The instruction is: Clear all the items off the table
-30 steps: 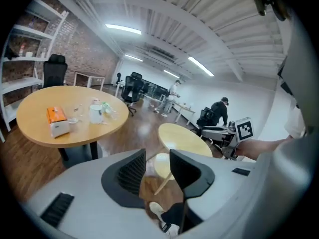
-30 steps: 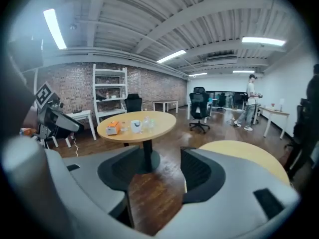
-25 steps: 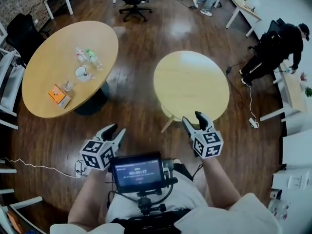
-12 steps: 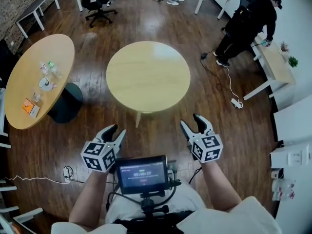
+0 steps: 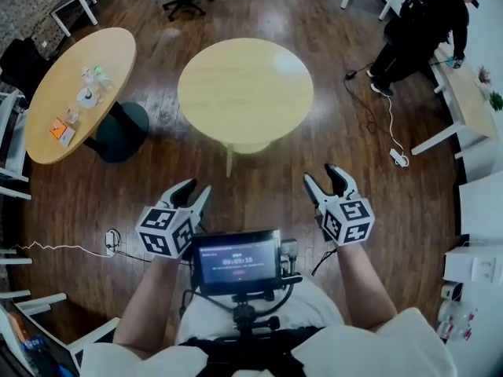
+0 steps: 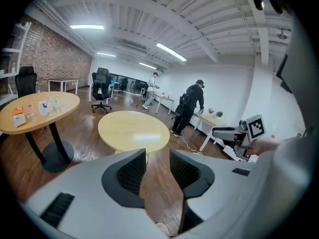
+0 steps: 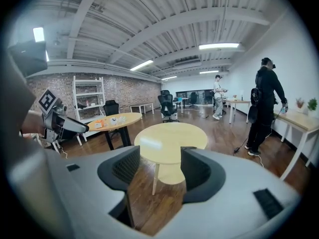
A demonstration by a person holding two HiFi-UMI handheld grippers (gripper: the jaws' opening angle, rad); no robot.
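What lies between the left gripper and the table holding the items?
Head view: only bare wooden floor and the dark round base of that table.

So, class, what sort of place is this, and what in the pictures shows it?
Most likely an open-plan office or shared workspace: wheeled office chairs, desks at the side, and round tables on a wooden floor.

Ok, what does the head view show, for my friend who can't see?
The left gripper and right gripper, both open and empty, point toward a bare round table on a wood floor. A second table at the far left holds small items; a person in black leans over a desk at top right.
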